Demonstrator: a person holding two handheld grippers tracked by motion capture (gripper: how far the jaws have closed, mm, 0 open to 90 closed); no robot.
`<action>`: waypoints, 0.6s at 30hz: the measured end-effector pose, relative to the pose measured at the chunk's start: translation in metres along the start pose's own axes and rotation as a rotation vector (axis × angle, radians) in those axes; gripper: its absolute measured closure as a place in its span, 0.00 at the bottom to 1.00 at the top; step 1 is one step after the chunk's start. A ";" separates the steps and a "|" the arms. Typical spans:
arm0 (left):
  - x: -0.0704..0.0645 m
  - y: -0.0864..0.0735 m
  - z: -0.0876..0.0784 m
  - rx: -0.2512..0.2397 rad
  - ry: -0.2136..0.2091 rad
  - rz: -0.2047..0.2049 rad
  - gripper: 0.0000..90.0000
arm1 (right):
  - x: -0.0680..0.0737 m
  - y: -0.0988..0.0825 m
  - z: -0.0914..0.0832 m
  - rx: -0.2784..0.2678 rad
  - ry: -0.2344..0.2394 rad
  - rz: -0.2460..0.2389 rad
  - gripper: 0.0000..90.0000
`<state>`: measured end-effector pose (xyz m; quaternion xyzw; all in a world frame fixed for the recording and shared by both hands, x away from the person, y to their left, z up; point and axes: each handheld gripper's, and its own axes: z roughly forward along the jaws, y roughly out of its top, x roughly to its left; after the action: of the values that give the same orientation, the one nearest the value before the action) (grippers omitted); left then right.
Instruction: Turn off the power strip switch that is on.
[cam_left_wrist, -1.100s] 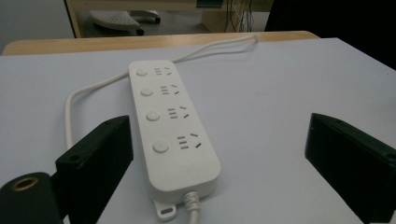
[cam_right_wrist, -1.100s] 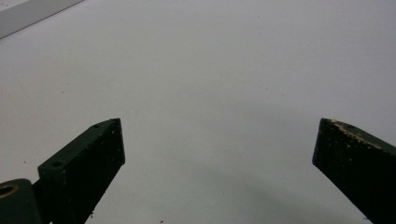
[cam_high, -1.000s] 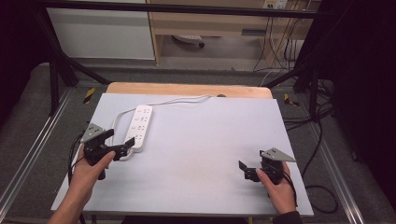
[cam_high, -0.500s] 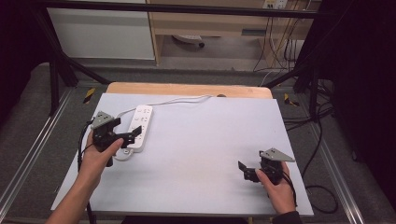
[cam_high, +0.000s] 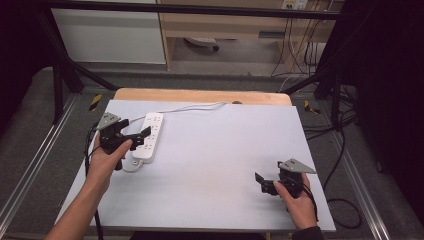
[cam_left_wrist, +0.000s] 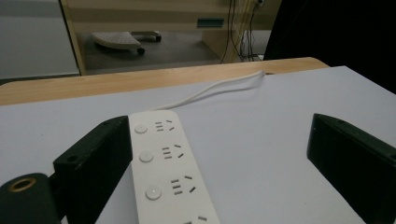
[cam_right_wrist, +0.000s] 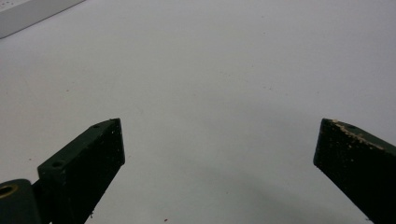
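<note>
A white power strip (cam_high: 150, 132) lies on the left part of the pale grey mat (cam_high: 215, 150), its cord (cam_high: 192, 106) running toward the back edge. My left gripper (cam_high: 141, 140) is open at the strip's near end. In the left gripper view the strip (cam_left_wrist: 168, 172) lies between the jaws, close against the left jaw, with a wide gap to the right one. My right gripper (cam_high: 262, 183) rests open low over bare mat at the front right. Its own view has nothing between the jaws and a corner of the strip (cam_right_wrist: 28, 14) far off.
A wooden table edge (cam_high: 200, 95) borders the mat at the back. Beyond it stand a shelf unit and hanging cables (cam_high: 300, 55) over a dark floor. Metal frame rails (cam_high: 30, 165) run along both sides of the table.
My left gripper has moved forward and right, up to the power strip, so its jaws now flank the strip's near end. The right gripper has stayed put.
</note>
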<state>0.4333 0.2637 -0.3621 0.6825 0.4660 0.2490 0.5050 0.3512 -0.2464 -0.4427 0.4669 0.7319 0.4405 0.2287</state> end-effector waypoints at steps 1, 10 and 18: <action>0.000 0.000 0.001 -0.002 0.003 0.001 0.07 | 0.000 0.000 0.000 0.000 0.000 0.000 0.03; 0.001 0.008 0.006 -0.020 0.006 0.003 0.07 | 0.000 0.000 -0.001 -0.003 0.002 0.001 0.03; 0.002 0.013 0.009 -0.024 0.010 0.004 0.07 | -0.001 0.000 -0.001 -0.006 0.002 0.004 0.03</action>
<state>0.4468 0.2602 -0.3536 0.6761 0.4639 0.2590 0.5105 0.3507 -0.2477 -0.4417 0.4673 0.7299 0.4435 0.2284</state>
